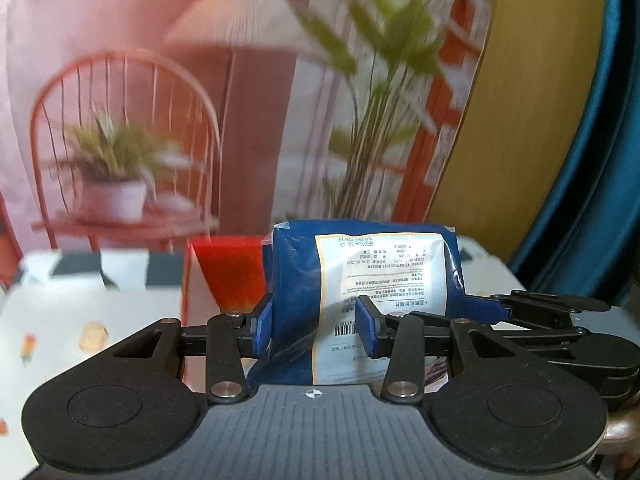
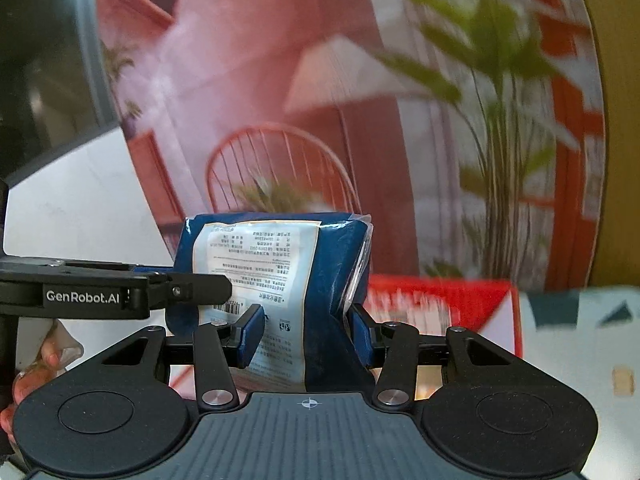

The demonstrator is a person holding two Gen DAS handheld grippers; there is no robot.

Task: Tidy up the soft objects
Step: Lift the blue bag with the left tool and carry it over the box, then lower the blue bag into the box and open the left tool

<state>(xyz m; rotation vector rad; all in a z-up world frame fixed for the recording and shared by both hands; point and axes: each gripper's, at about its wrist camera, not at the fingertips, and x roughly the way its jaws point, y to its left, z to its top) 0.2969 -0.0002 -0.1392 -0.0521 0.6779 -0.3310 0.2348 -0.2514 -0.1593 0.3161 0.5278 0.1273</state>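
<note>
A soft blue plastic package (image 1: 296, 280) with a white printed label stands upright, held between both grippers above the table. My left gripper (image 1: 316, 326) is shut on its left part, blue pads pressing the wrap. My right gripper (image 2: 306, 334) is shut on its right part; the package also shows in the right wrist view (image 2: 332, 264). The right gripper's arm shows at the right of the left wrist view (image 1: 560, 320), and the left gripper's arm at the left of the right wrist view (image 2: 100, 294).
A red and white box (image 1: 224, 276) stands behind the package, also in the right wrist view (image 2: 440, 312). A patterned white tablecloth (image 1: 100, 320) covers the table. A printed backdrop (image 1: 132, 128) with chair, lamp and plants hangs behind; a teal curtain (image 1: 600, 160) is at right.
</note>
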